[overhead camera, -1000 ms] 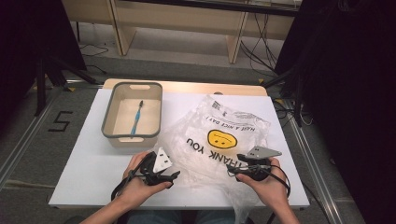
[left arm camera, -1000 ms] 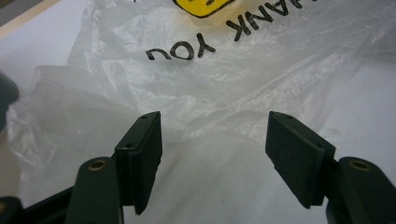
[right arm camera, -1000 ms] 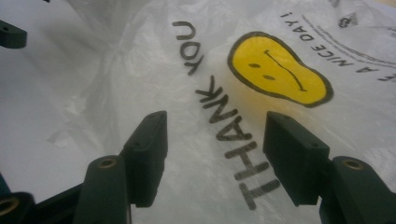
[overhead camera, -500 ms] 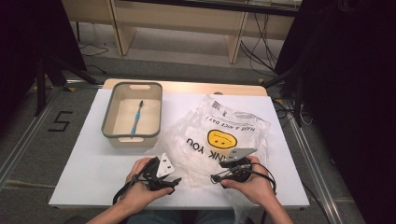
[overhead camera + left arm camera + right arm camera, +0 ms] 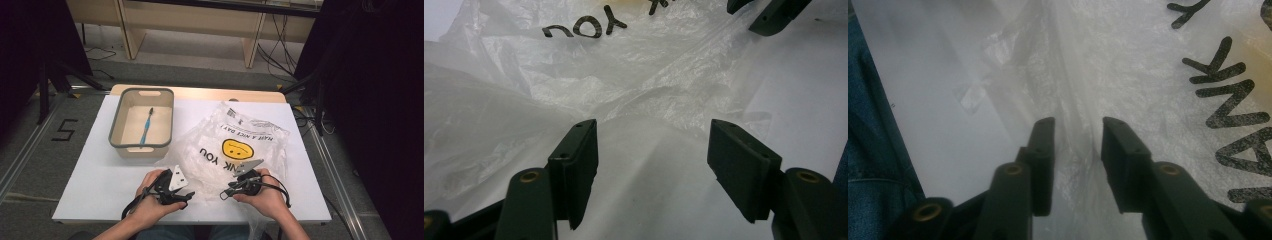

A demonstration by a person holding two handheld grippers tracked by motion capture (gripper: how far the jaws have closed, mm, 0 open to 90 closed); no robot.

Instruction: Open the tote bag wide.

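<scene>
At the near edge of the white bench (image 5: 90, 190), the left hand-held gripper (image 5: 186, 196) lies low with its jaws spread wide — the bag's near edge sits between them, not pinched. Just to its right, the right hand-held gripper (image 5: 226, 194) has just been closing; its jaws stand narrow, astride a ridge of film with a slim gap left. The clear plastic bag (image 5: 250, 145) — smiley face, black lettering — sprawls crumpled beyond both. Farther left, a grey-rimmed tub (image 5: 116, 145) holds a blue toothbrush (image 5: 146, 127).
</scene>
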